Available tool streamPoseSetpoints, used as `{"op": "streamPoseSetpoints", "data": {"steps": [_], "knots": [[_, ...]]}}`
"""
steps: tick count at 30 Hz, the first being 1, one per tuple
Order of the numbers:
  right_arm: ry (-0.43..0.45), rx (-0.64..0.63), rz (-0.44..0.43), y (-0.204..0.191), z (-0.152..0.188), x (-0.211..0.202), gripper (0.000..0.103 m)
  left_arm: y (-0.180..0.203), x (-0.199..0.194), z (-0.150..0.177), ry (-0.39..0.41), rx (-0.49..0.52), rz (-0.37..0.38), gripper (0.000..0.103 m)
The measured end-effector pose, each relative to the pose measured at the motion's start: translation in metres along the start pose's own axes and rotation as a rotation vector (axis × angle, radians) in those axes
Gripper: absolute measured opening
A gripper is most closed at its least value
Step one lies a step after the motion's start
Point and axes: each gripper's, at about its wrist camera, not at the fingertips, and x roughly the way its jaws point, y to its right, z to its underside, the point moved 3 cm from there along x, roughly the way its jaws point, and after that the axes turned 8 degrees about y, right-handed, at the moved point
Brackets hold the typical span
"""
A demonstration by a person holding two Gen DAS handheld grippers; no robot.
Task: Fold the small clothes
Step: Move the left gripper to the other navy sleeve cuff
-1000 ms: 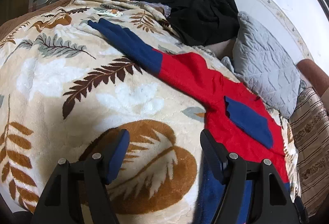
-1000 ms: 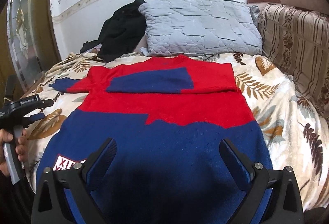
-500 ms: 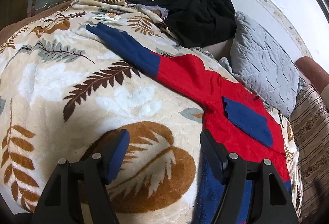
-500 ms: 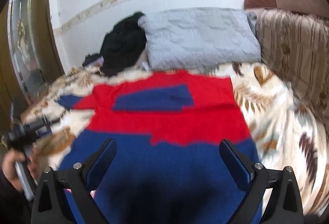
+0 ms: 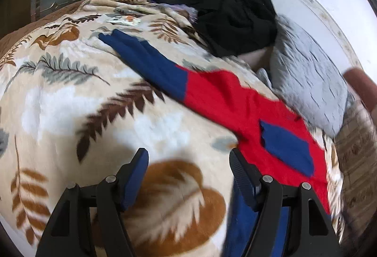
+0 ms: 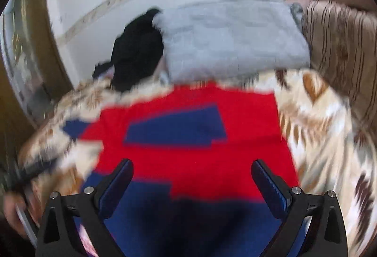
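A red and blue sweater (image 6: 193, 158) lies flat on the leaf-print blanket (image 5: 70, 104), red on top and blue below. One sleeve is folded across the chest, its blue end (image 6: 176, 126) showing. The other sleeve (image 5: 146, 63) stretches out to the left, blue at the cuff. My left gripper (image 5: 188, 169) is open and empty, above the blanket beside the sweater's left edge. My right gripper (image 6: 192, 177) is open and empty, above the middle of the sweater. The right wrist view is blurred.
A grey quilted pillow (image 6: 231, 35) and a heap of black clothes (image 5: 233, 21) lie at the head of the bed against the white wall. A striped brown cushion (image 6: 341, 45) stands at the right. The person's hand with the left gripper (image 6: 21, 188) shows at left.
My right gripper has moved forward over the sweater, toward the red part. My left gripper has shifted slightly toward the outstretched sleeve. Both stay open.
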Motion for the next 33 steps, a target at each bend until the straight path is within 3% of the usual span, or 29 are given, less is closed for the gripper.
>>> {"op": "streamPoseSetpoints", "data": {"steps": [4, 8, 13, 24, 33], "knots": [[-0.072, -0.003, 0.023, 0.006, 0.038, 0.018, 0.102, -0.018, 0.020, -0.040, 0.026, -0.102, -0.018, 0.072], [-0.028, -0.012, 0.044, 0.006, 0.035, 0.024, 0.102, -0.043, 0.061, -0.085, 0.029, -0.227, -0.047, 0.072], [0.024, -0.074, 0.090, 0.001, 0.035, 0.033, 0.102, -0.073, 0.101, -0.103, -0.010, -0.346, -0.116, 0.072], [-0.044, 0.021, 0.101, 0.019, 0.049, 0.047, 0.102, -0.085, 0.108, -0.100, -0.014, -0.307, -0.161, 0.072], [-0.087, 0.059, 0.091, 0.025, 0.055, 0.056, 0.102, -0.092, 0.114, -0.104, -0.028, -0.338, -0.170, 0.072]]}}
